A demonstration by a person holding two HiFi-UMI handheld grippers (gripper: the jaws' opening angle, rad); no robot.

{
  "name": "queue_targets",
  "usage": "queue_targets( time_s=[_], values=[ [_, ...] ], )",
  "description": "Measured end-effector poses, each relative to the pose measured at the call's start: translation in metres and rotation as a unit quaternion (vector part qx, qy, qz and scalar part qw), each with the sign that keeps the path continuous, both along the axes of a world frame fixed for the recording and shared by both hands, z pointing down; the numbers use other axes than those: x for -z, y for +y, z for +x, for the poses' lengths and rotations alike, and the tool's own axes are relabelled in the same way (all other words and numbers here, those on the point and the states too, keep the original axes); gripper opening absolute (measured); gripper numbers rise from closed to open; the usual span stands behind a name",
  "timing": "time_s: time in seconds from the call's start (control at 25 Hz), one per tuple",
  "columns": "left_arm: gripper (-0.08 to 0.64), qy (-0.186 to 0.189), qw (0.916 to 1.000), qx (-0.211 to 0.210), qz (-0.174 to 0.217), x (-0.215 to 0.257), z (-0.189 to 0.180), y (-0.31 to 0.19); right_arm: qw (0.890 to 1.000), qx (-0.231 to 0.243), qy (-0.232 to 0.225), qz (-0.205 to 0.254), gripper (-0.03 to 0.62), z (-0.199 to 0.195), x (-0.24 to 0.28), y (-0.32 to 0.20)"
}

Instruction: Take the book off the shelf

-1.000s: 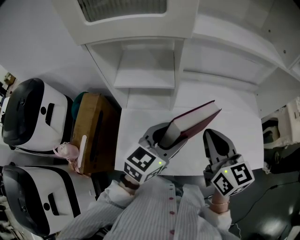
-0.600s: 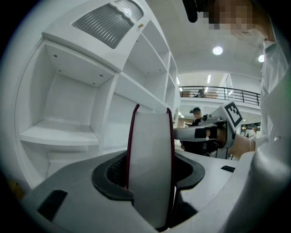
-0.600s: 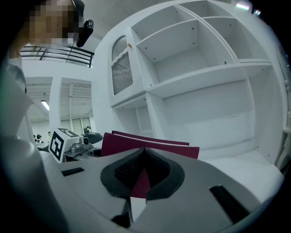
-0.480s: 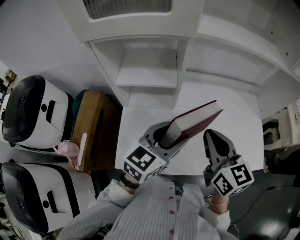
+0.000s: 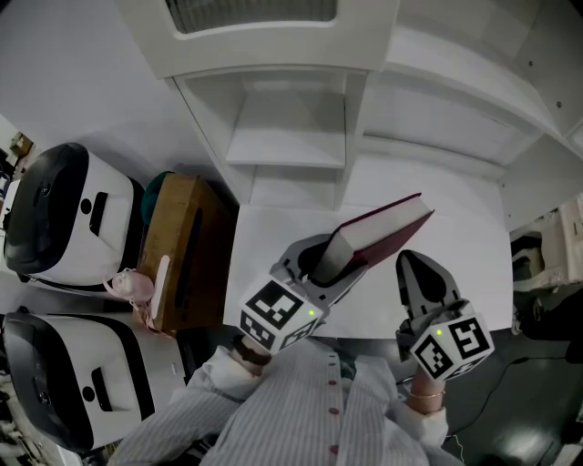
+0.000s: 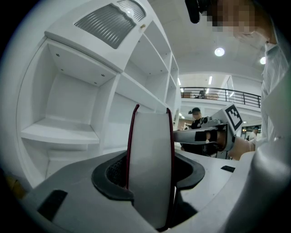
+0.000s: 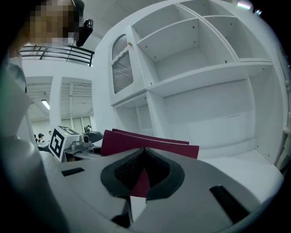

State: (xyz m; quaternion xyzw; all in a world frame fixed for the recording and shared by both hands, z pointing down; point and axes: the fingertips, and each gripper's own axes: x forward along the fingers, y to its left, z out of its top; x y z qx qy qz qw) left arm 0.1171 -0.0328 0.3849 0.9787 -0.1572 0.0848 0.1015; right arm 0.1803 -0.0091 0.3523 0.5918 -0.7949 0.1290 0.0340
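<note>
Head view only: everything in frame has drifted slightly right and up. Slatted panel (image 5: pixel 250 11) at the top edge now shows less of itself. Upright divider (image 5: pixel 353 136) of the shelf unit (image 5: pixel 287 127) sits a touch further right. Wooden box (image 5: pixel 187 250), centre left, is nudged the same way.

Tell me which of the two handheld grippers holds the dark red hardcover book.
The left gripper: the dark red hardcover book is clamped between its jaws, while the right gripper beside it has its jaws together on nothing.
</note>
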Motion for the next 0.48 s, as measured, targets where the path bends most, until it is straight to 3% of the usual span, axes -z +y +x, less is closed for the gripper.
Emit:
queue_targets(
  time_s=[0.48],
  values=[
    [0.23, -0.012, 0.9996, -0.019, 0.02, 0.0052, 0.0032, -0.0001, 1.0, 0.004, 0.005, 0.009, 0.014, 0.0021, 0.0076, 0.0035]
  ],
)
